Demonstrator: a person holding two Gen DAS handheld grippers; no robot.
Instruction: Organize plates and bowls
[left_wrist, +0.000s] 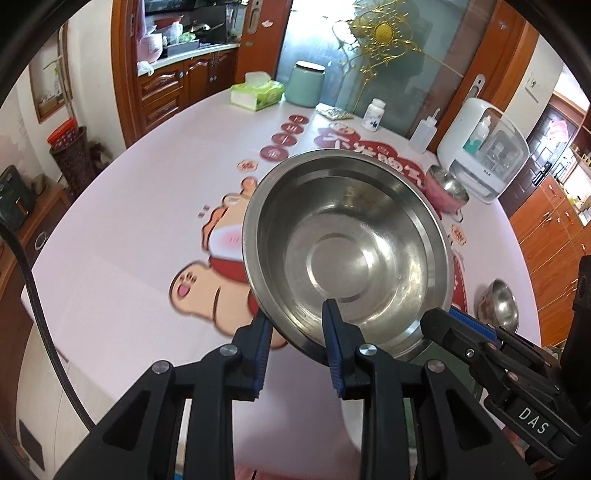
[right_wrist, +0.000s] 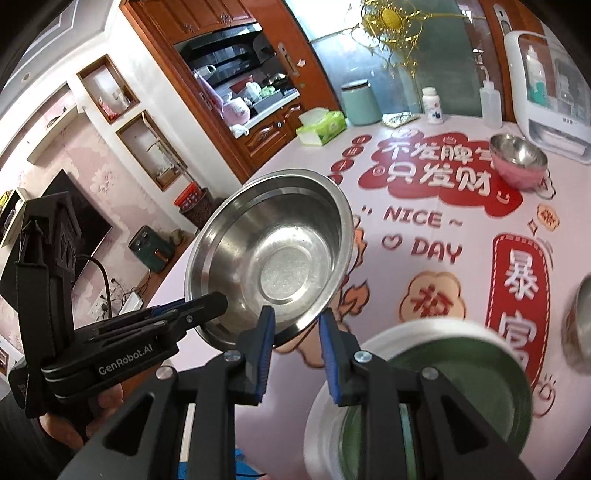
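A large steel bowl (left_wrist: 347, 247) is held tilted above the pink table; it also shows in the right wrist view (right_wrist: 273, 254). My left gripper (left_wrist: 297, 325) is shut on its near rim, one finger outside and one inside. My right gripper (right_wrist: 295, 325) is shut on the rim too, and its fingers (left_wrist: 454, 325) show at the bowl's right edge in the left view. A pink bowl with a steel inside (right_wrist: 517, 160) stands at the far right. A small steel bowl (left_wrist: 498, 304) sits at the right. A green plate with a white rim (right_wrist: 424, 391) lies below my right gripper.
Along the far table edge stand a tissue box (left_wrist: 258, 94), a mint canister (left_wrist: 304, 83), a white pill bottle (left_wrist: 375, 114), a squeeze bottle (left_wrist: 424, 133) and a white appliance (left_wrist: 484, 147). The table (left_wrist: 129, 221) has a printed pink cloth.
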